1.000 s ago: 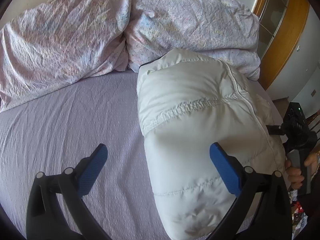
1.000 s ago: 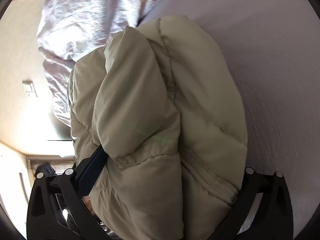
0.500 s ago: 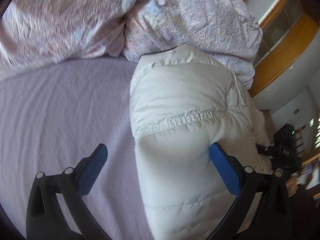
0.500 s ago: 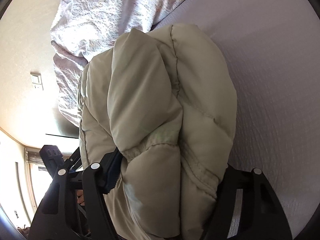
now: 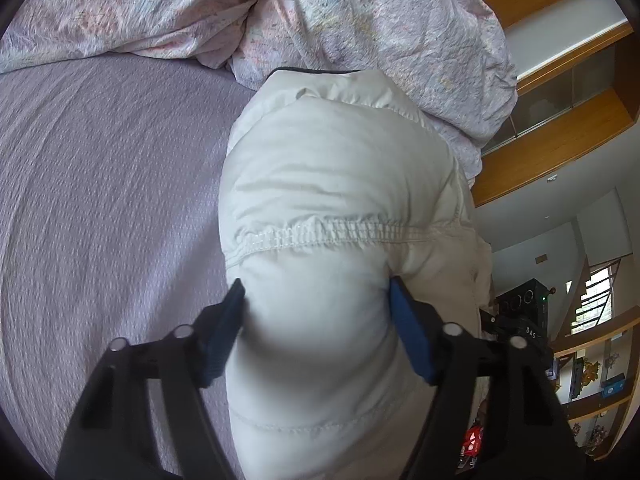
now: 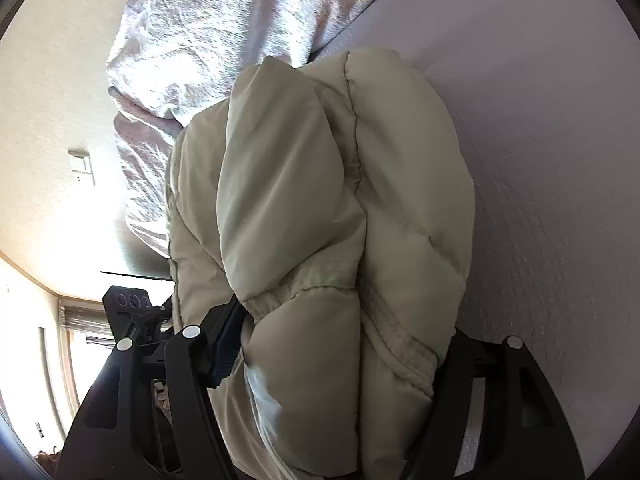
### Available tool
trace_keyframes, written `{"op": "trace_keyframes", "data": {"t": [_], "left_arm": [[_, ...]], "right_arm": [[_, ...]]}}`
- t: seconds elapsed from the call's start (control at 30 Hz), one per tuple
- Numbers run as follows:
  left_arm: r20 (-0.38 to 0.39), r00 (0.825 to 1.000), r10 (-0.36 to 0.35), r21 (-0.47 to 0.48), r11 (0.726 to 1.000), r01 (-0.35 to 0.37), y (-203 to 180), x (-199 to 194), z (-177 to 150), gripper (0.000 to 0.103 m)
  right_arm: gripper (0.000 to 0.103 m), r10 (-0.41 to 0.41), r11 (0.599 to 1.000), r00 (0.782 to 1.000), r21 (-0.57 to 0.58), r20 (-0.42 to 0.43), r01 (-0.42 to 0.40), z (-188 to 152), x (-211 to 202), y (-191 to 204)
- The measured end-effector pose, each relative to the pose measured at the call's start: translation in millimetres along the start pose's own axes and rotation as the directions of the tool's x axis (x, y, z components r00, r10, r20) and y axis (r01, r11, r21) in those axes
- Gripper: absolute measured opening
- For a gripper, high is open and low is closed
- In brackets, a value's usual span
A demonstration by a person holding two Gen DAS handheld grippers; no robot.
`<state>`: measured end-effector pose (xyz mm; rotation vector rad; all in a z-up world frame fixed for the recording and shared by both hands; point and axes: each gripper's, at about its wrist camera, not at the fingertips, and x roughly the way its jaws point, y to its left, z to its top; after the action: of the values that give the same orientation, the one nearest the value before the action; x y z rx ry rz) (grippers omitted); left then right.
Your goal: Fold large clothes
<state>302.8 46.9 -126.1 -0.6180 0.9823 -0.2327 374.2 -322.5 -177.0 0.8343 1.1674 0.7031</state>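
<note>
A puffy cream quilted jacket (image 5: 332, 168), folded into a thick bundle, lies on the lilac bed sheet (image 5: 100, 200). My left gripper (image 5: 316, 284) straddles the near end of the bundle just below an elastic seam. Its jaws are closing, and both blue pads dent the fabric. From the other side, the jacket (image 6: 320, 200) fills the right wrist view. There my right gripper (image 6: 340, 320) is shut on the stacked layers. Its left blue pad presses into them, while its right pad is hidden behind the fabric.
A crumpled pink-patterned duvet (image 5: 360, 12) is heaped against the far end of the jacket, and it shows again in the right wrist view (image 6: 220, 20). Wooden shelving (image 5: 560, 128) stands past the bed's right edge. The sheet (image 6: 560, 160) stretches away beside the bundle.
Both grippers went from wide open to pinching the jacket, the right one first. The left gripper rolled, dropped and moved in closer to the bundle. The right one barely moved.
</note>
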Motion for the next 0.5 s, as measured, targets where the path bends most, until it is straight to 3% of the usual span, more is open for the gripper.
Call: {"op": "trace_keyframes", "data": {"t": [0.13, 0.5], "left_arm": [[0.007, 1.000, -0.009, -0.009, 1.000, 0.009, 2, -12, 3, 0.059], [0.133, 0.990, 0.041, -0.059, 0.998, -0.033, 38, -73, 36, 0.058]], "right_arm": [[0.061, 0.045, 0.999, 0.999, -0.010, 0.015, -0.045, 1, 0, 0], [0.057, 0.185, 0.980, 0.982, -0.067, -0.036, -0.187, 19, 53, 53]]}}
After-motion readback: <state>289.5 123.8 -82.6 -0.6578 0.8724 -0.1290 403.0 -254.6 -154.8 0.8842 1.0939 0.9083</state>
